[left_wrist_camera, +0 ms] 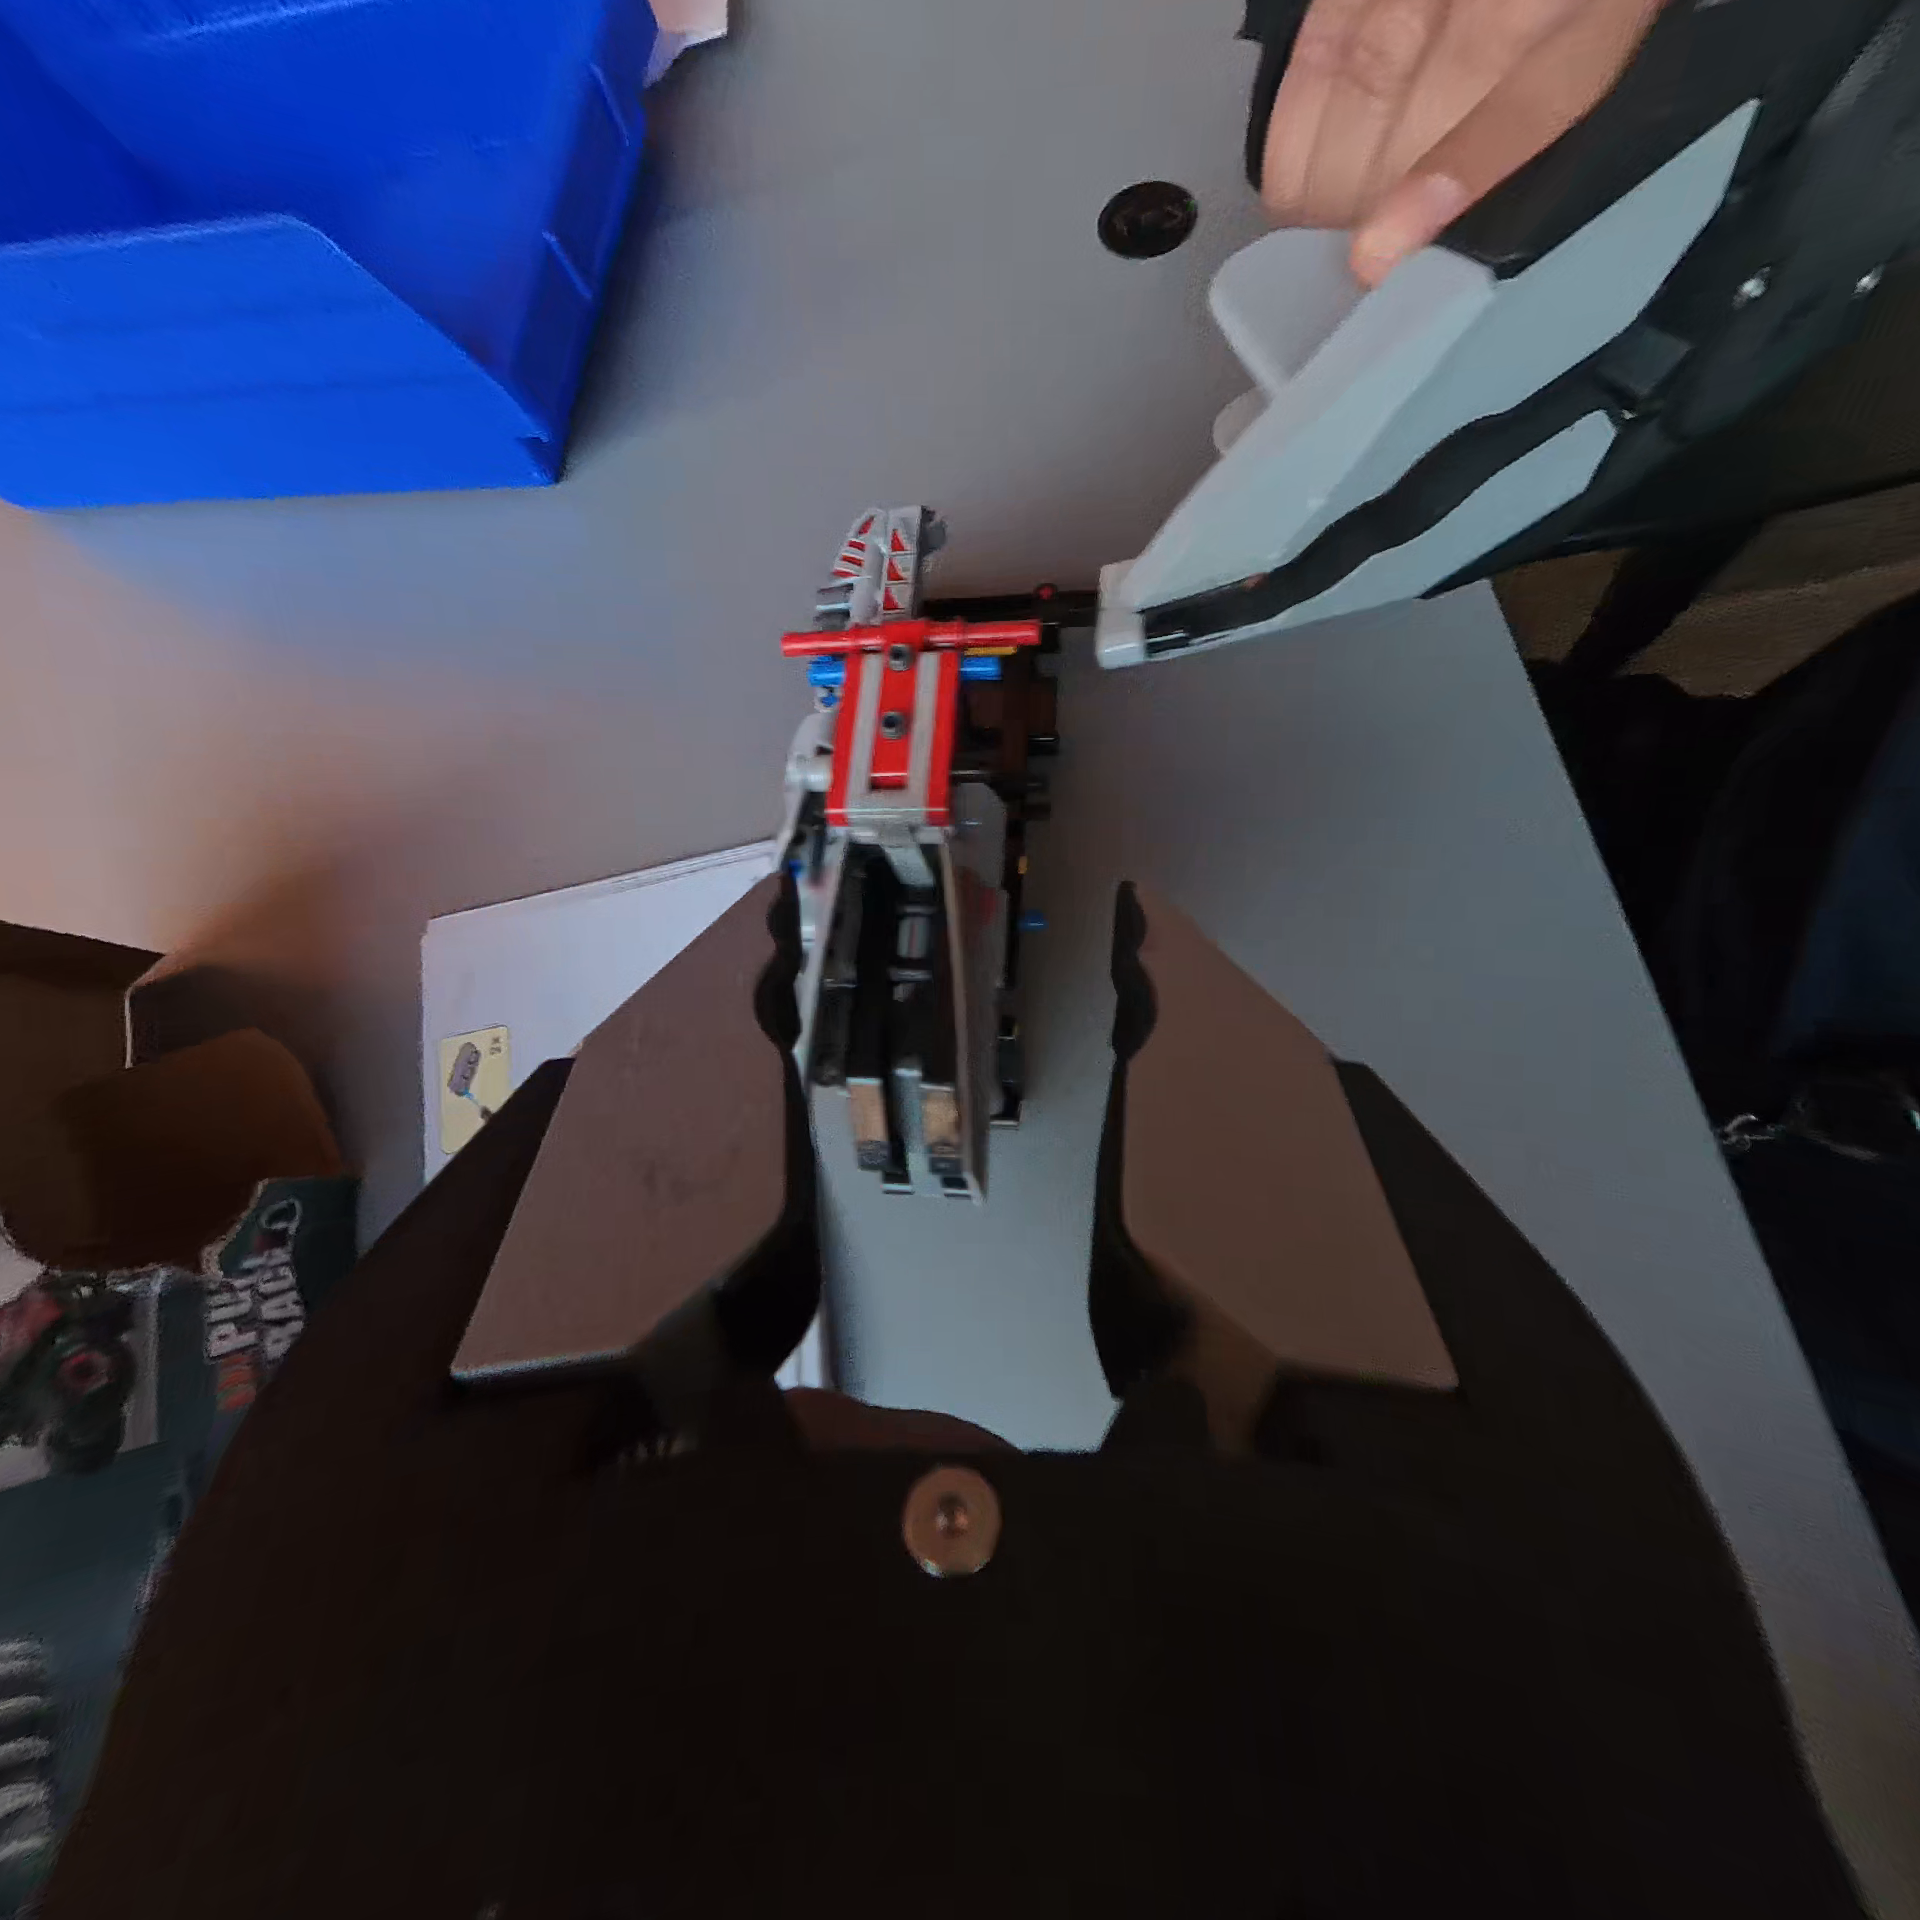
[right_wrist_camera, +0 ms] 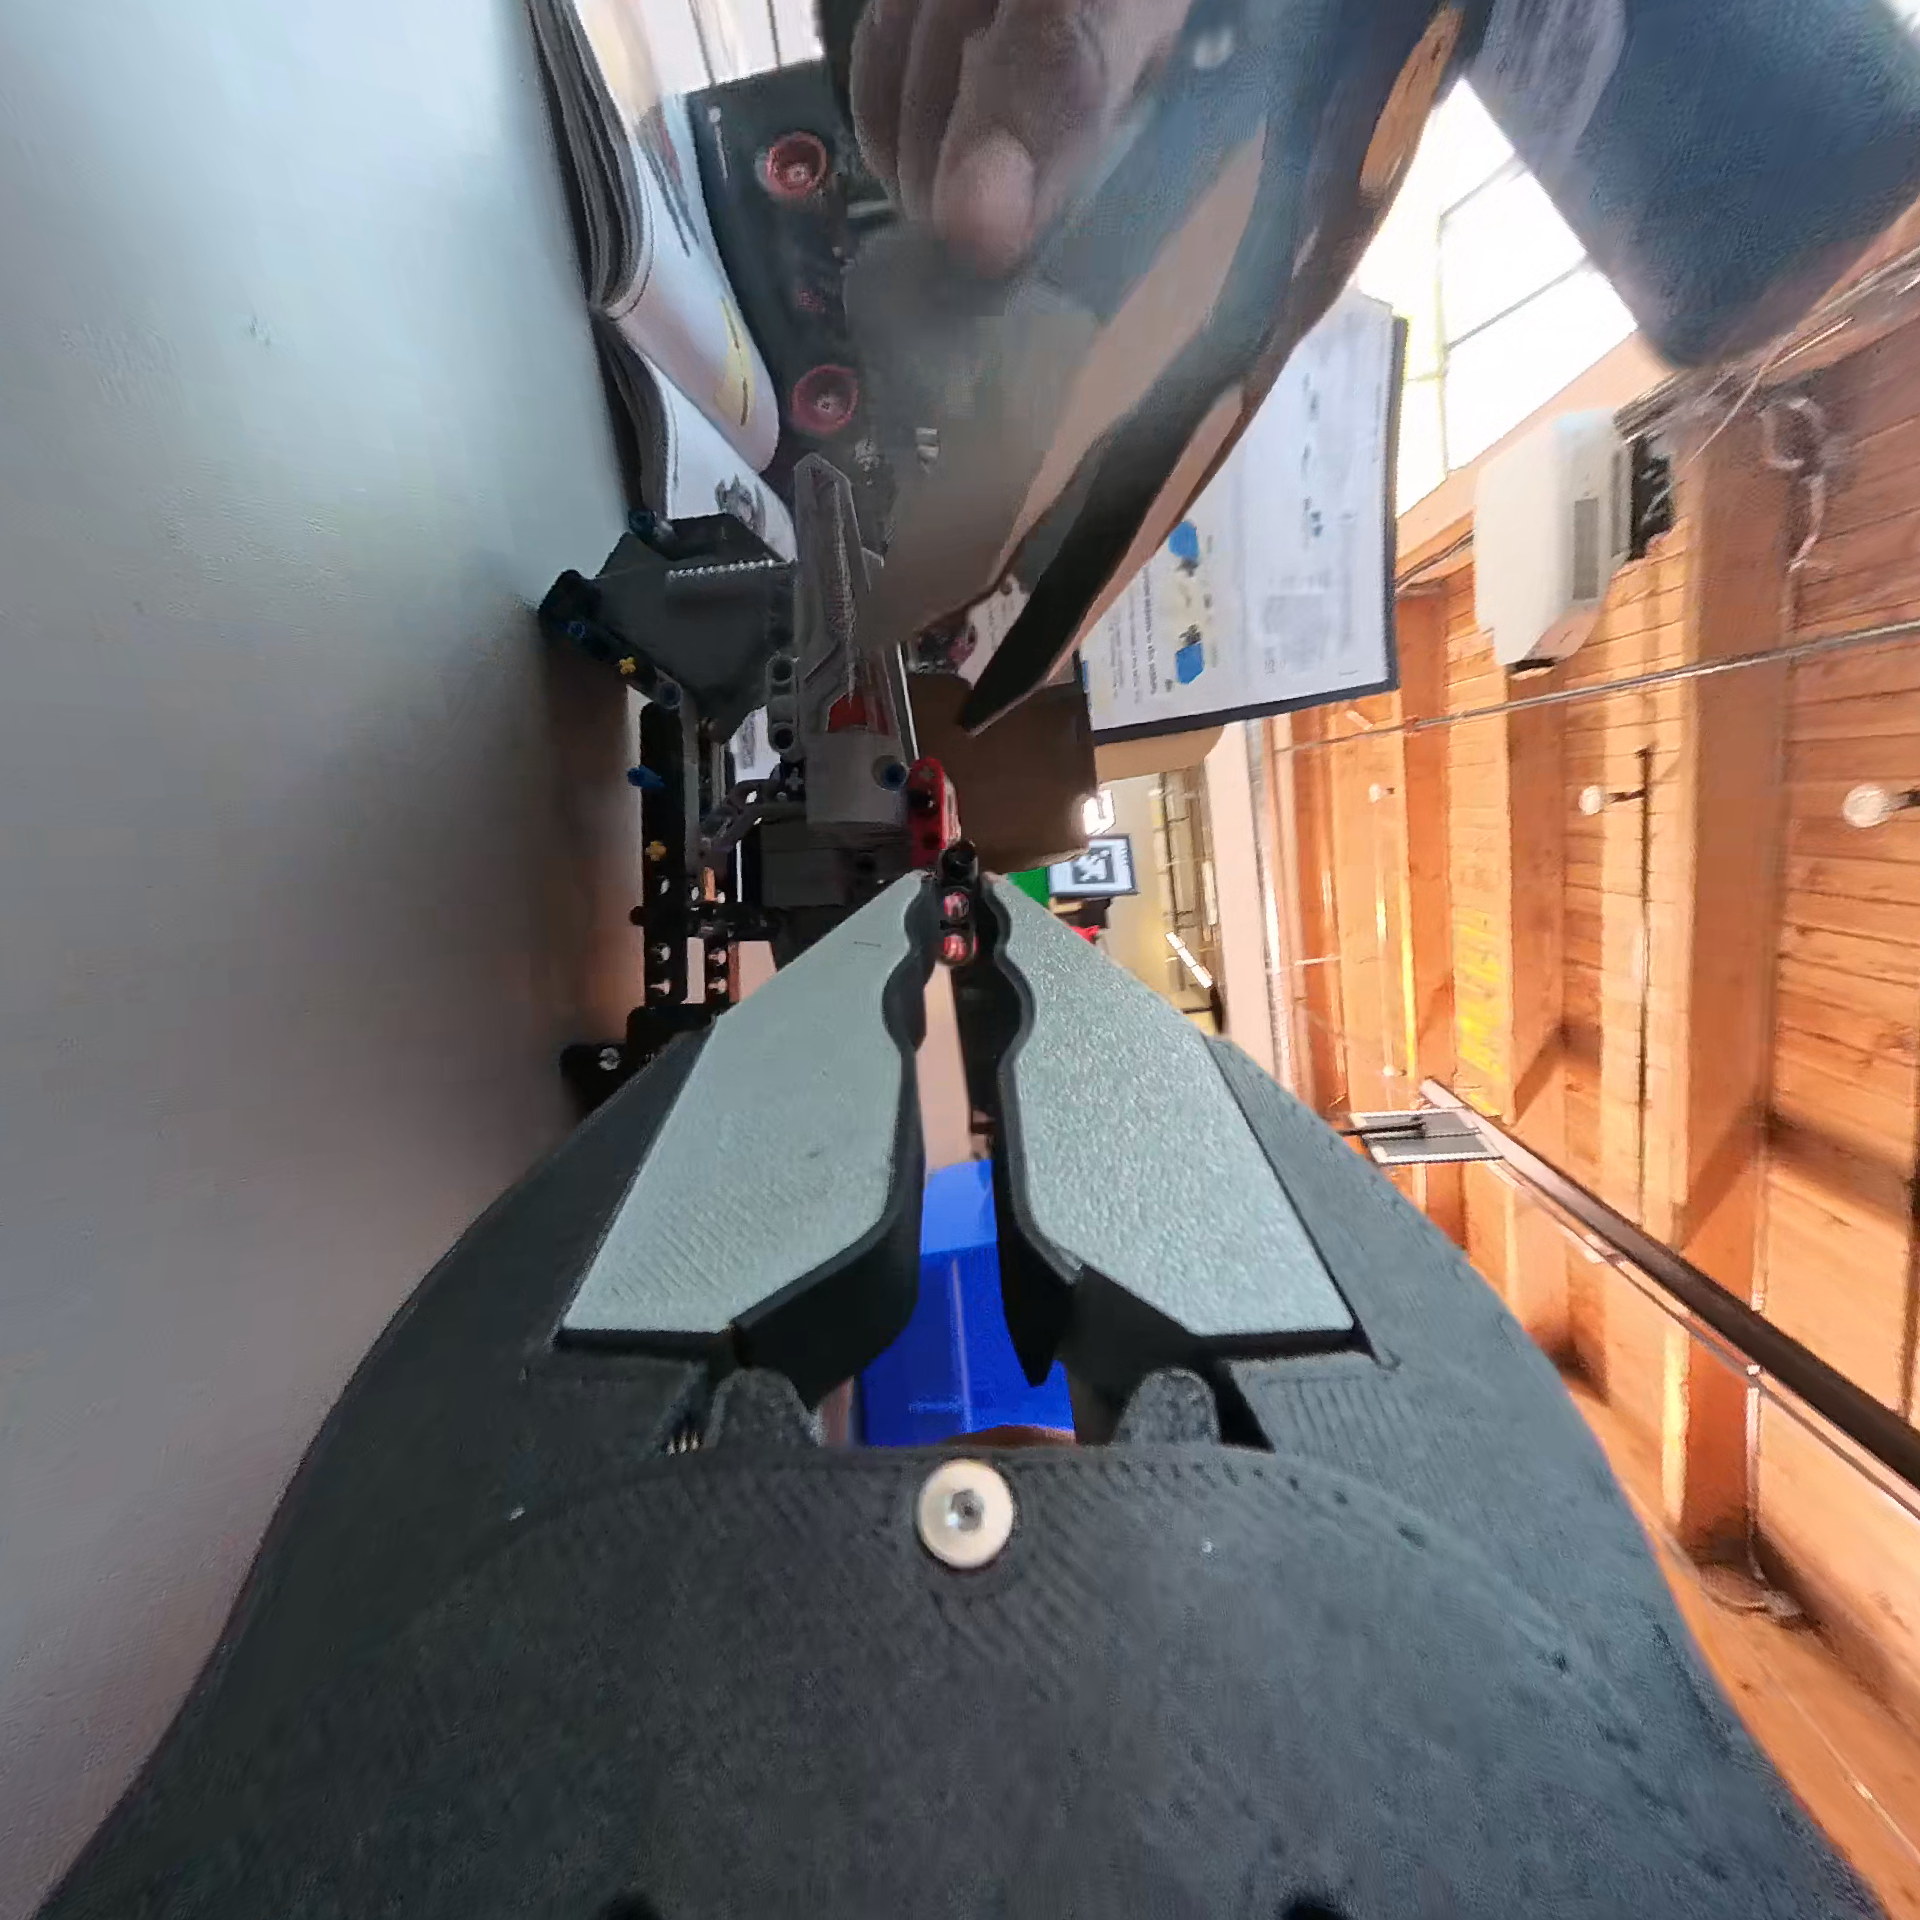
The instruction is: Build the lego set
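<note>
We have the half-built lego model (left_wrist_camera: pixel 894 831), a grey, red and black technic frame with a red cross-axle on top, lying on the grey table (left_wrist_camera: pixel 1299 831) and reaching in between the jaws of our left gripper (left_wrist_camera: pixel 948 935). Those jaws stand fairly wide. The left finger (left_wrist_camera: pixel 665 1122) looks to touch the model's grey side panel, while the right finger (left_wrist_camera: pixel 1226 1122) stands clear of it, so we judge this a loose brace and not a true clamp.

Our right gripper (right_wrist_camera: pixel 951 914) has its jaws drawn narrow, pinching a small black connector piece with red spots (right_wrist_camera: pixel 954 920) right at the tips. Just ahead of those tips sits the model's red beam end (right_wrist_camera: pixel 925 805) and the black frame (right_wrist_camera: pixel 675 883) to the left of the jaws.

The step in hand, as we read it, is seating this small piece into the side of the model. To do it well we should close the left jaws onto the model before pushing, or the body will slide away across the table. We keep the pin square to its hole and press straight along its axis. The pinch is at the very tips, so a sideways nudge could twist the piece out.

A blue plastic bin (left_wrist_camera: pixel 291 239) and a white instruction booklet (left_wrist_camera: pixel 582 966) lie to the left of the left jaws.
</note>
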